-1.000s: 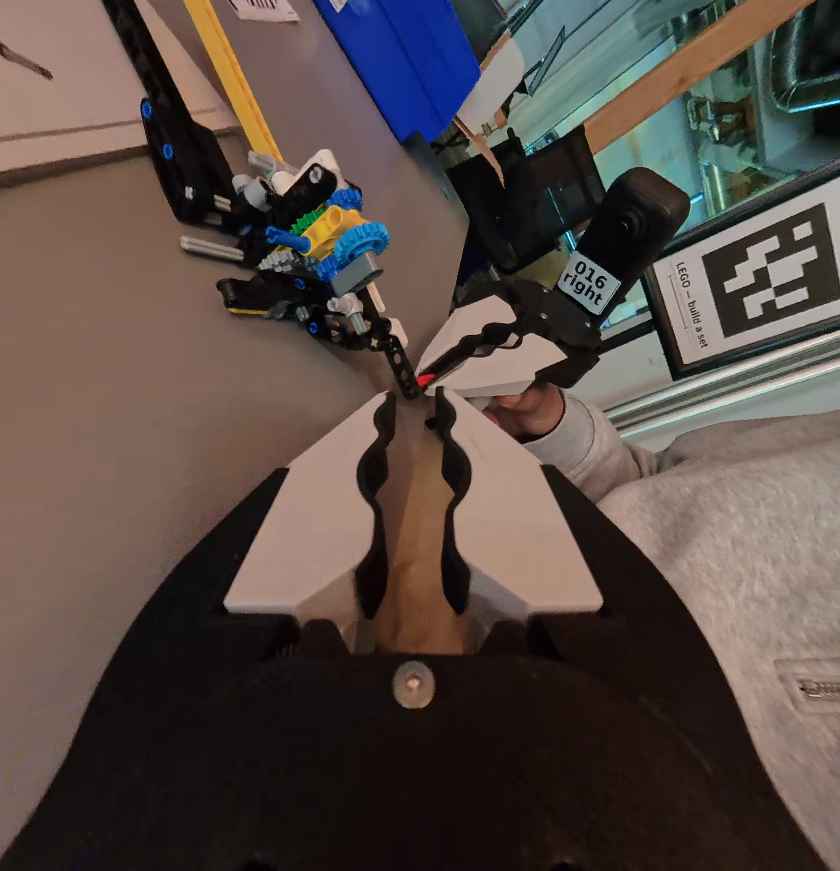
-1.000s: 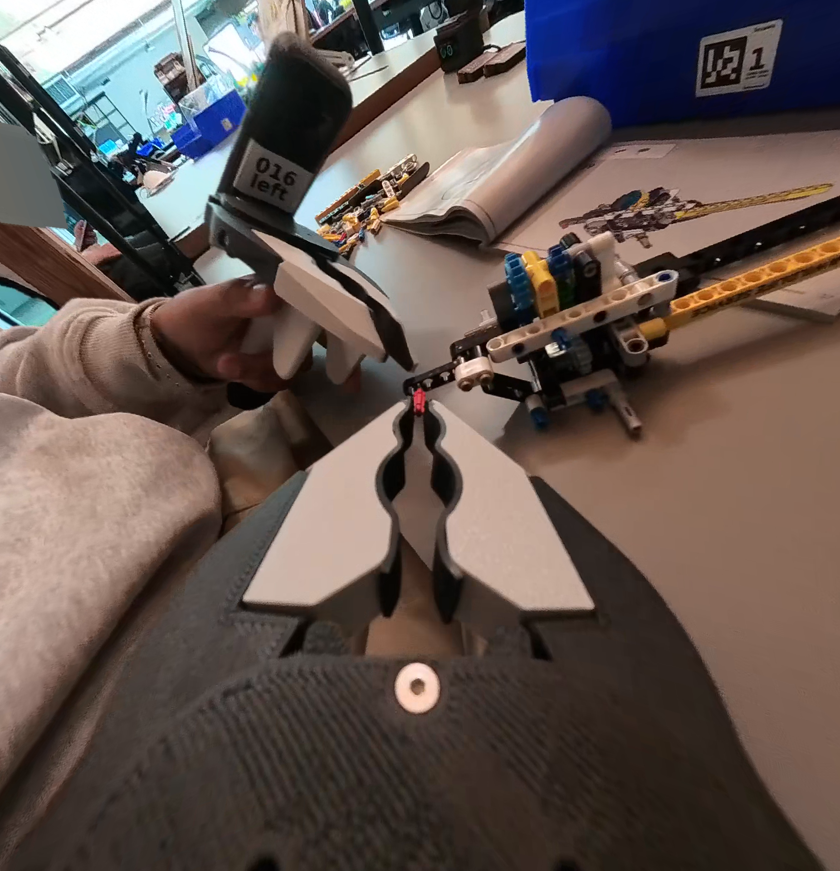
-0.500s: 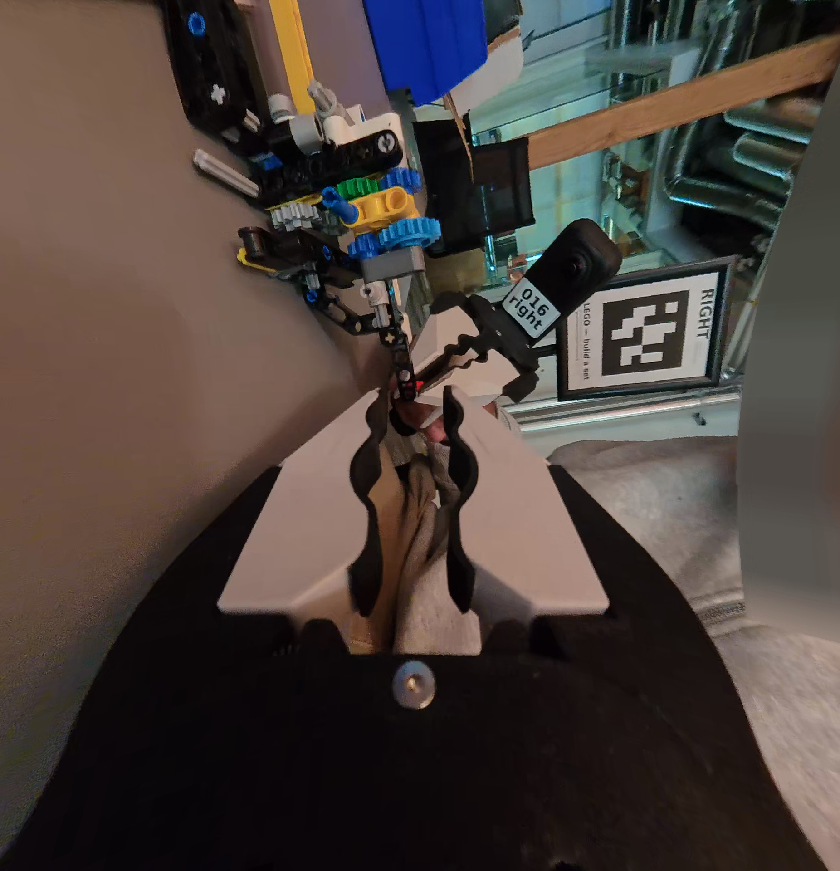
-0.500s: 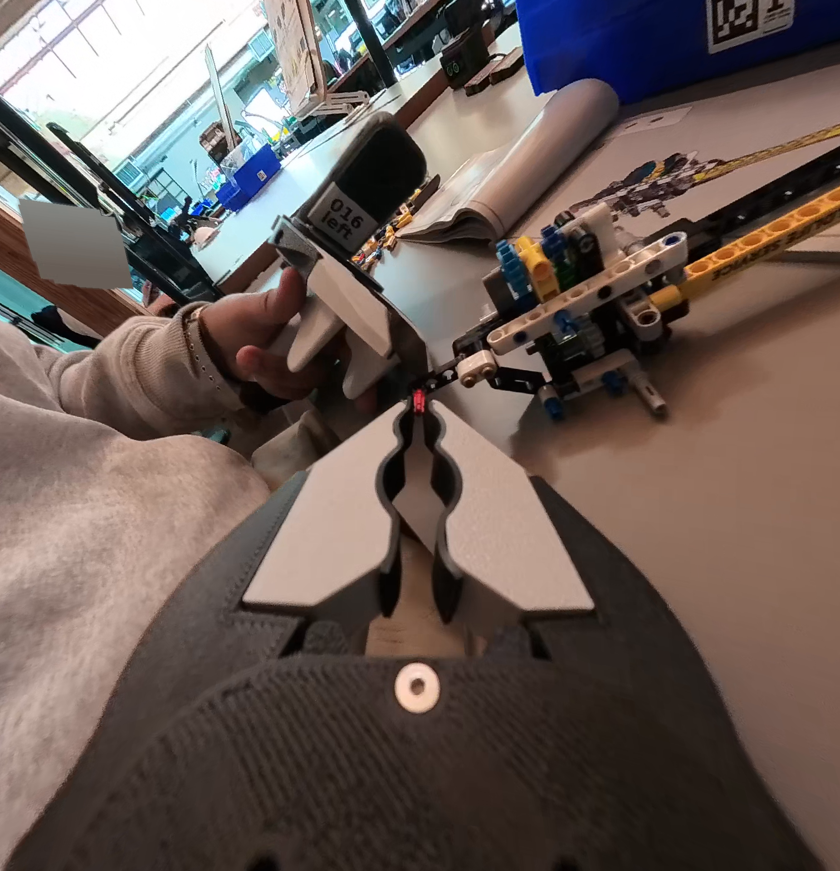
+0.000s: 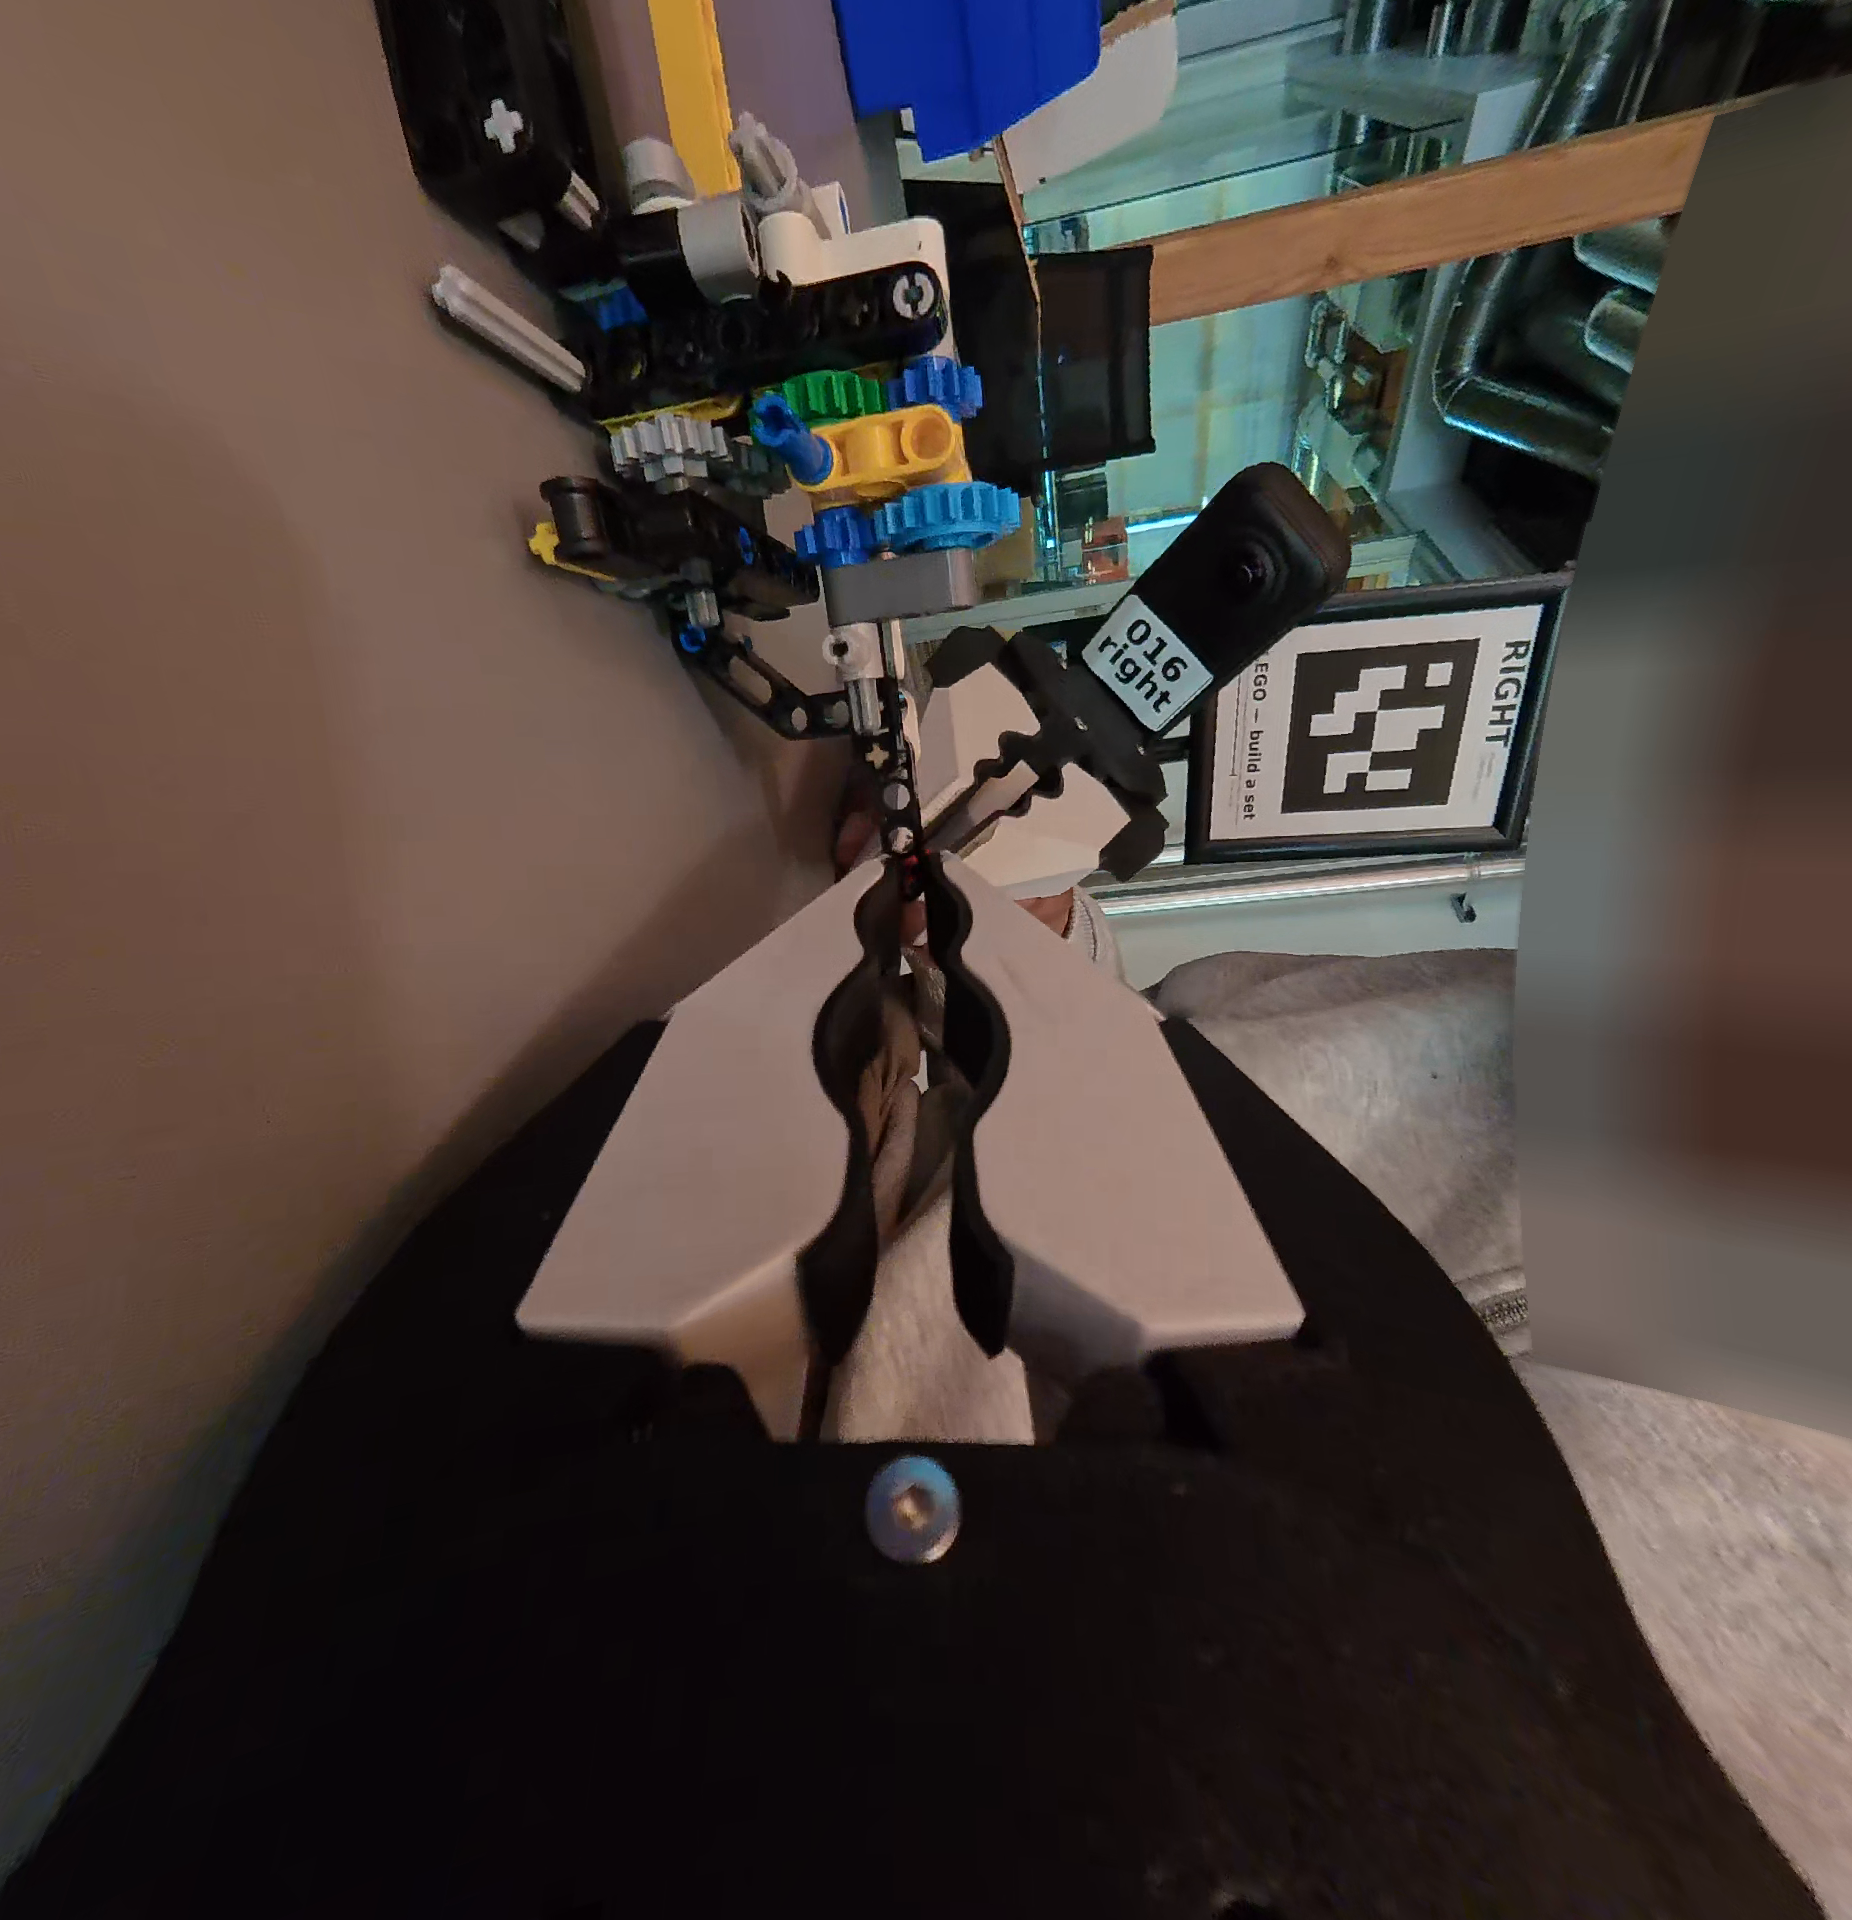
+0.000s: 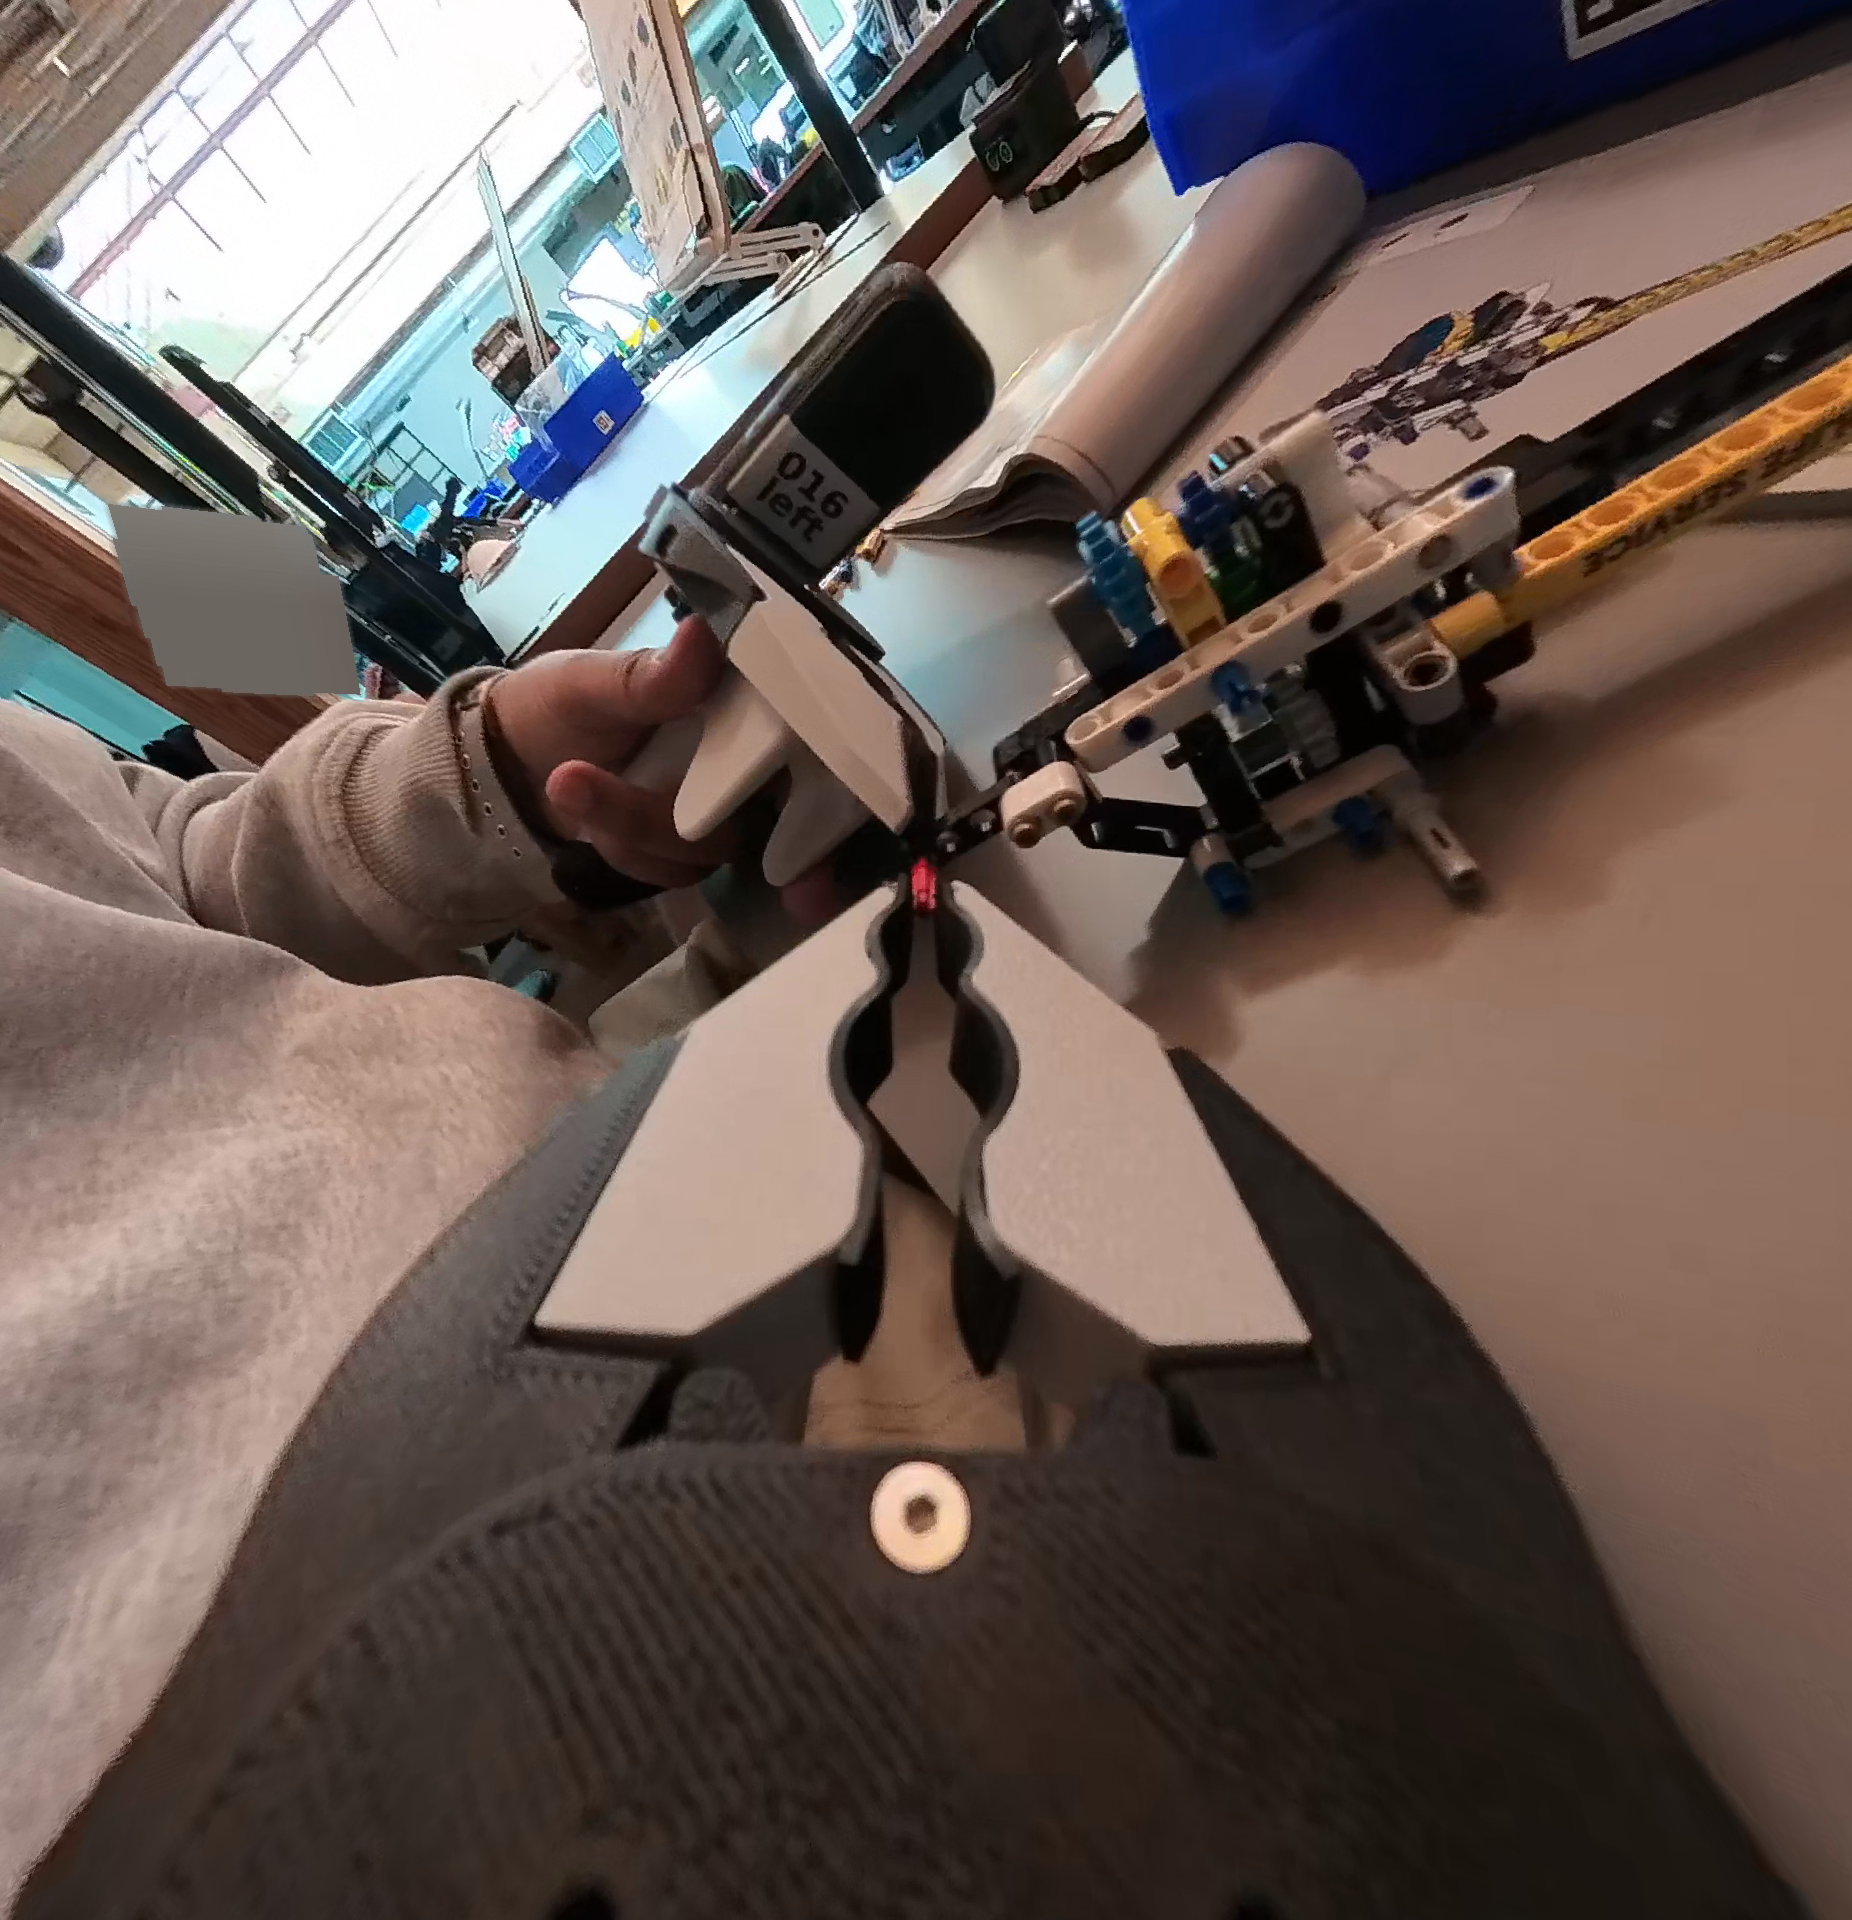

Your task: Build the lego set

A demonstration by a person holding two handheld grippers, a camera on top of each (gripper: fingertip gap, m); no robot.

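The lego model, with blue, green and grey gears and a yellow block, lies on the grey table. It also shows in the right wrist view. A thin black beam sticks out of it toward the table edge. My left gripper is shut on the end of that beam. My right gripper is shut on a small red pin and holds it right at the beam's end hole, next to the left gripper's fingertips.
A long yellow beam and a black beam run from the model to the right. An open instruction booklet and a blue bin lie behind. A framed marker sign stands beyond the table edge. A grey sleeve is at left. Both grippers' tips are close together, under 4 cm apart.
My left gripper has moved in to the black beam's end and closed on it. My right gripper has kept the red pin and stayed at the beam's tip.
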